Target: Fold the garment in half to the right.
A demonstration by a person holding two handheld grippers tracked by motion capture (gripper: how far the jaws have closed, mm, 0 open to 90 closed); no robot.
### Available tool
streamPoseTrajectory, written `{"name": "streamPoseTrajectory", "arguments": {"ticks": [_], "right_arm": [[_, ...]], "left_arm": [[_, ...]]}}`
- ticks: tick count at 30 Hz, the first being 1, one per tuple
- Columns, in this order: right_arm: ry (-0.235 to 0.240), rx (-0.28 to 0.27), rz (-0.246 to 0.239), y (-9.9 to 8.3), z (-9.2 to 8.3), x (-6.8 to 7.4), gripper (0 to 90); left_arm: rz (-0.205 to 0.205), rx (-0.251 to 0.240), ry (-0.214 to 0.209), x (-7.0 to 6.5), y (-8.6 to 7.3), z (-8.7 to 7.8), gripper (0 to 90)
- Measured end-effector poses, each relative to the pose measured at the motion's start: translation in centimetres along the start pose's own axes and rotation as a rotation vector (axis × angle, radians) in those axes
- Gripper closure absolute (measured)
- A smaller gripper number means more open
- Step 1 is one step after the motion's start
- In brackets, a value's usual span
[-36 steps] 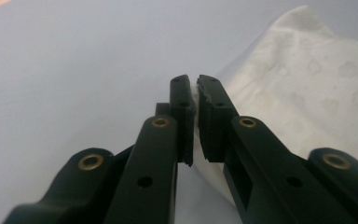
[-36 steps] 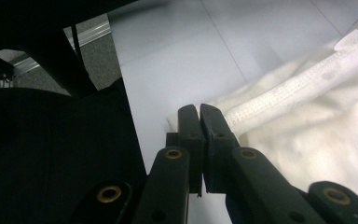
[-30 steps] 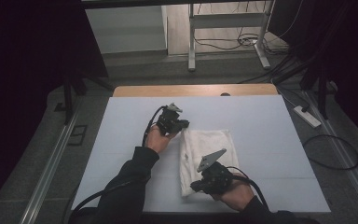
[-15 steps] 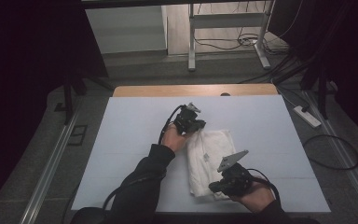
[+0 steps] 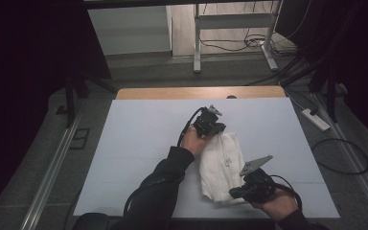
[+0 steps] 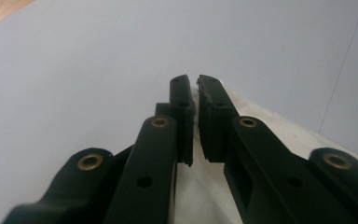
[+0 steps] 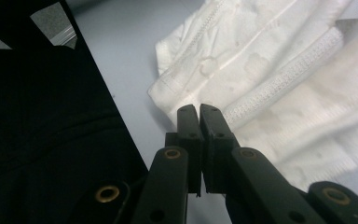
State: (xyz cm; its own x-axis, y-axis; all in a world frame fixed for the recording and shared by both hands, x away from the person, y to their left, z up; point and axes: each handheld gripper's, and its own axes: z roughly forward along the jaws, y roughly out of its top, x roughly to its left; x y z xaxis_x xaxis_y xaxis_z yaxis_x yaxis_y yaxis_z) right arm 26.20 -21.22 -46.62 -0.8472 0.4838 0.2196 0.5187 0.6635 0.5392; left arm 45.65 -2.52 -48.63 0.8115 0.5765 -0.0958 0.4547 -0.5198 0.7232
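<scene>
High view: a person seated at a pale blue-white tabletop (image 5: 139,143) works a folded white terry cloth towel (image 5: 220,165) with a black two-jaw gripper in each hand. The left gripper (image 5: 216,128) sits at the towel's far end, its jaws drawn nearly together on the cloth's top corner; the left gripper view shows white fabric (image 6: 261,126) rising in the narrow slit between the pads (image 6: 182,116), with bare table beyond the tips. The right gripper (image 5: 235,193), topped by a grey three-cornered plate (image 5: 256,164), lies at the towel's near end, close to the table's front edge. Its jaws are closed tight, and in the right gripper view the tips (image 7: 199,122) meet a stitched hem of the towel (image 7: 279,84), which spreads in rumpled folds ahead and to the right of them; whether cloth is pinched there cannot be told. A dark sleeve (image 7: 46,140) lies to the left of those jaws. Between the two grippers the towel lies stretched lengthwise on the table.
</scene>
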Motion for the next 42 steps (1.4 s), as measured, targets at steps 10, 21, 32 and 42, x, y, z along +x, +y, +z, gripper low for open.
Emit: {"name": "streamPoseTrajectory", "arguments": {"ticks": [10, 21, 32, 42], "right_arm": [[-0.025, 0.009, 0.045, -1.6, -1.1, -0.9, 86.6], [-0.086, 0.04, 0.056, -2.9, -1.6, -1.3, 83.1], [-0.157, 0.021, 0.071, -3.8, -2.8, -1.7, 65.0], [-0.194, -0.035, 0.084, -3.7, -3.1, -1.8, 52.6]], "left_arm": [[0.021, 0.008, -0.011, -1.3, 1.2, 1.8, 83.9], [0.037, -0.008, -0.008, -2.2, 2.3, 3.9, 78.8], [0.034, -0.039, -0.028, -1.5, 2.7, 2.6, 55.9], [0.04, -0.042, -0.024, -0.6, 1.8, 1.2, 38.2]]}}
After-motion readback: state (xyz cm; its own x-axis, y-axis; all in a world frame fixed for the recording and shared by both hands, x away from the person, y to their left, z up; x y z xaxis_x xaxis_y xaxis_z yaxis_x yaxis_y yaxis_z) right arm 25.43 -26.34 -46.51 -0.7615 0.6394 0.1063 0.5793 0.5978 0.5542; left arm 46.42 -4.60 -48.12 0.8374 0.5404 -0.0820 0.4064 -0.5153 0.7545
